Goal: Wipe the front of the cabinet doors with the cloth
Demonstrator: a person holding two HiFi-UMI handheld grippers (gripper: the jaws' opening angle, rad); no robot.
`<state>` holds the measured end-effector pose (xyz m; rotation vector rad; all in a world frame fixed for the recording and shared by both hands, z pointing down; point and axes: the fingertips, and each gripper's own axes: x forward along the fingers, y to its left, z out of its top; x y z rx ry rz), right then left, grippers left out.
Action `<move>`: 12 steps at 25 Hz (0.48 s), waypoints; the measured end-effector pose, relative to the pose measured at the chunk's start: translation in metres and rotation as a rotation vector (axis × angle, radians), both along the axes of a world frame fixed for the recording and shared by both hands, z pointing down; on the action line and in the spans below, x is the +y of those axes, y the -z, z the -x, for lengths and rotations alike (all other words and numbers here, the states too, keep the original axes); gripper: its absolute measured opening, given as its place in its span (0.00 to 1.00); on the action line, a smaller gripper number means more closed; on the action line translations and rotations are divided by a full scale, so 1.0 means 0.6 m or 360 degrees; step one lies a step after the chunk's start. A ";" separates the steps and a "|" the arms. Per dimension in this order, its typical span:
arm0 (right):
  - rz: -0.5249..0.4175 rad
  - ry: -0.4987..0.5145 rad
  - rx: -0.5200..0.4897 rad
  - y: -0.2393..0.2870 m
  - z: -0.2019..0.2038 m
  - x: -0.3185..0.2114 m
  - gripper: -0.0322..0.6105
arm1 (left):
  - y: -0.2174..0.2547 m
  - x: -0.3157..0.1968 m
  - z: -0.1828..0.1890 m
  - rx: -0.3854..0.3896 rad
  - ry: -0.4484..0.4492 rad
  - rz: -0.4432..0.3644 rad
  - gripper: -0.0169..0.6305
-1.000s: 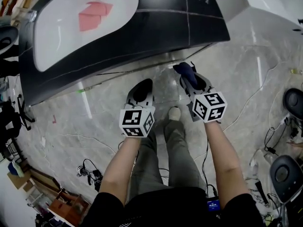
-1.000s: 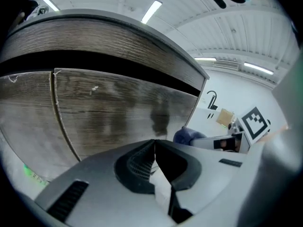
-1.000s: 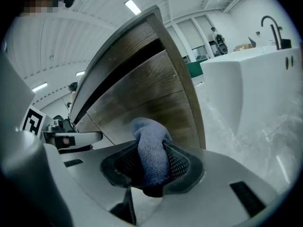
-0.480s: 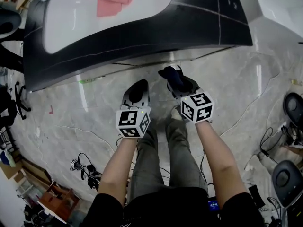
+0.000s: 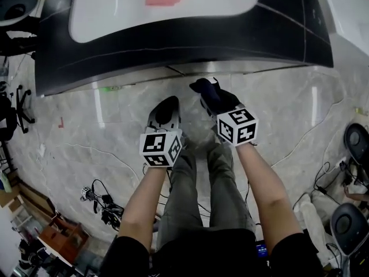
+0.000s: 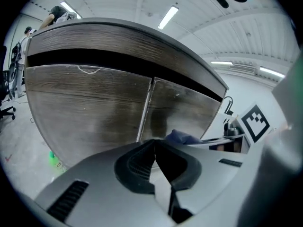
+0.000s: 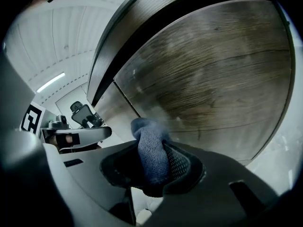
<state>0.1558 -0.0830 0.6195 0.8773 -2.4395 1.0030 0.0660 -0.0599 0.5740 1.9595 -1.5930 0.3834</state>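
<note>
The left gripper (image 5: 166,107) hangs low before the cabinet doors (image 6: 94,103), its fingers pressed together with nothing between them. Just beside it, the right gripper (image 5: 209,92) has its fingers clamped on the dark blue cloth (image 7: 150,150). The cloth pokes out bunched, close to the wood-grain door front; whether it touches, I can't tell.

Knitted blue cloth (image 7: 150,150), matt wood-grain cabinet doors (image 7: 213,79)
</note>
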 end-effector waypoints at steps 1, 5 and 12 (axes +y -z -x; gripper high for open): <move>0.0004 0.0005 0.0000 -0.003 0.011 0.000 0.24 | -0.003 0.002 0.011 -0.0004 0.0007 0.0005 0.04; 0.0004 0.0043 0.0012 -0.007 0.045 -0.004 0.24 | -0.010 0.011 0.042 -0.0019 0.0029 0.0024 0.04; -0.0027 0.0111 0.0062 -0.024 0.085 -0.030 0.24 | -0.026 0.004 0.062 -0.0015 0.0036 0.0043 0.04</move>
